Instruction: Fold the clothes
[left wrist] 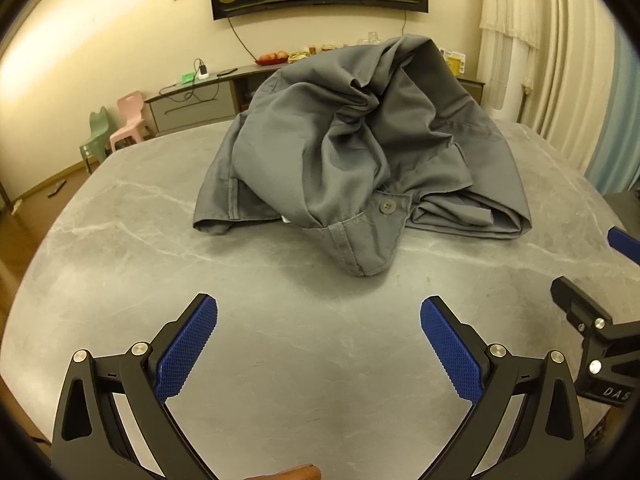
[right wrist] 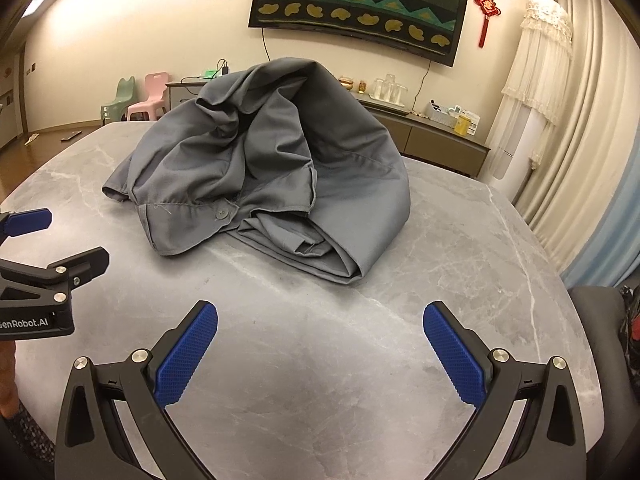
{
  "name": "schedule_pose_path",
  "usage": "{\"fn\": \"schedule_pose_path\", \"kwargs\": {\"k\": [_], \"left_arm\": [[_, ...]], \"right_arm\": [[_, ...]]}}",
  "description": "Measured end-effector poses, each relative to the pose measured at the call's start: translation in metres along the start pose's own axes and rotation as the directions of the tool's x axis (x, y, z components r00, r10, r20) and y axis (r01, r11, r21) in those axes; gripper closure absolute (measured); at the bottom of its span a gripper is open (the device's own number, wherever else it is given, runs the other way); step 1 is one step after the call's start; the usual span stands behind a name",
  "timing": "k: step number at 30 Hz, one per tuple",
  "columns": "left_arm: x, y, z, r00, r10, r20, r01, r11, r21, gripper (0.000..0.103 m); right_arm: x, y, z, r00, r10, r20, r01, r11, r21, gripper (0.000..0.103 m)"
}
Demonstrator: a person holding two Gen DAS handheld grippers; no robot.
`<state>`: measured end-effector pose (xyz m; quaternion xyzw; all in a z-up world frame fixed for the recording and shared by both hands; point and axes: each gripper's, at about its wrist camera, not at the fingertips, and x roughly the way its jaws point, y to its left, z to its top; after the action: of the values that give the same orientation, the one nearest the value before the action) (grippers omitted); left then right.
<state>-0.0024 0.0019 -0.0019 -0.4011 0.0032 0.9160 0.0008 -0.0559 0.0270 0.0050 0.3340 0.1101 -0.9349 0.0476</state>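
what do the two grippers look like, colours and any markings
Both the left gripper and right gripper have matte black angular linkage arms with silver round rivets, and jaws faced with textured blue pads. White lettering on the left body reads "enRobot.AI"; the right shows "DAS". No cables visible.

We read white lettering "enRobot.AI" on the black body of the left tongs [right wrist: 60, 240], its first letter cut off by the frame's edge in the right wrist view. On the right tongs [left wrist: 588, 272], at the left wrist view's edge, we make out only "DAS". No other writing is legible to us.
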Motion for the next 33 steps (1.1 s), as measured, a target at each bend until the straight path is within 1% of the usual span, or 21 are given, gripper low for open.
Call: {"fn": "schedule_pose_path", "kwargs": {"k": [4,6,11,18,19,20,21,22,23,24,25,26,27,28,29,31,33], "left_arm": [[0.003,-0.001,0.000,1.000,-0.019,-0.017,0.019,1.000,-0.009,0.001],[0.003,-0.001,0.001,1.000,-0.017,-0.019,0.017,1.000,-0.005,0.001],[-0.005,0.003,0.000,1.000,0.003,0.005,-0.003,1.000,-0.001,0.001],[-0.015,0.011,-0.002,0.999,-0.028,0.031,0.029,0.999,-0.024,0.002],[-0.018,0.011,-0.002,0.999,-0.030,0.041,0.031,0.999,-0.023,0.003],[-0.019,0.011,-0.002,0.999,-0.030,0.045,0.031,0.999,-0.022,0.011],[-0.020,0.010,-0.003,0.999,-0.025,0.041,0.026,0.999,-0.021,0.043],[-0.020,0.010,-0.003,0.999,-0.020,0.037,0.021,1.000,-0.020,0.062],[-0.020,0.010,-0.003,0.999,-0.024,0.030,0.025,0.999,-0.022,0.076],[-0.019,0.011,-0.004,0.999,-0.037,0.023,0.038,0.999,-0.027,0.077],[-0.018,0.010,-0.005,0.999,-0.037,0.021,0.038,0.999,-0.025,0.081],[-0.018,0.010,-0.006,0.999,-0.029,0.024,0.029,0.999,-0.017,0.089],[-0.019,0.009,-0.007,0.999,-0.032,0.026,0.033,0.999,-0.013,0.092],[-0.021,0.008,-0.007,0.999,-0.034,0.033,0.035,0.999,-0.009,0.093],[-0.023,0.007,-0.007,0.999,-0.031,0.042,0.031,1.000,-0.005,0.096],[-0.026,0.006,-0.006,0.998,-0.034,0.052,0.034,0.999,-0.002,0.098],[-0.027,0.006,-0.006,0.998,-0.037,0.057,0.038,0.999,-0.008,0.100]], "right_arm": [[-0.002,0.003,0.001,1.000,-0.005,0.008,0.005,1.000,-0.002,0.000],[-0.004,0.003,0.003,1.000,-0.016,0.009,0.016,1.000,0.004,0.000],[-0.004,0.006,0.004,1.000,-0.025,0.006,0.025,1.000,0.003,0.000],[-0.011,0.007,0.004,1.000,0.001,0.015,-0.001,1.000,-0.001,0.000],[-0.012,0.007,0.004,1.000,0.008,0.017,-0.008,1.000,0.000,0.000],[-0.013,0.007,0.004,1.000,0.009,0.019,-0.009,1.000,0.000,0.000],[-0.013,0.008,0.004,1.000,0.008,0.017,-0.008,1.000,-0.005,0.007],[-0.014,0.009,0.004,1.000,0.008,0.014,-0.008,1.000,-0.009,0.026],[-0.014,0.010,0.004,1.000,0.008,0.012,-0.008,1.000,-0.014,0.038],[-0.015,0.011,0.004,1.000,0.008,0.010,-0.007,1.000,-0.018,0.058],[-0.014,0.011,0.004,1.000,0.012,0.003,-0.012,1.000,-0.015,0.068],[-0.013,0.010,0.003,1.000,0.017,-0.004,-0.017,1.000,-0.012,0.070],[-0.012,0.010,0.002,1.000,0.021,-0.011,-0.021,1.000,-0.009,0.075],[-0.012,0.011,0.002,1.000,0.021,-0.011,-0.021,1.000,-0.012,0.082],[-0.012,0.012,0.002,1.000,0.021,-0.011,-0.021,1.000,-0.015,0.084],[-0.013,0.012,0.002,1.000,0.023,-0.007,-0.023,1.000,-0.020,0.094],[-0.013,0.013,0.001,1.000,0.023,-0.003,-0.023,1.000,-0.021,0.099]]}}
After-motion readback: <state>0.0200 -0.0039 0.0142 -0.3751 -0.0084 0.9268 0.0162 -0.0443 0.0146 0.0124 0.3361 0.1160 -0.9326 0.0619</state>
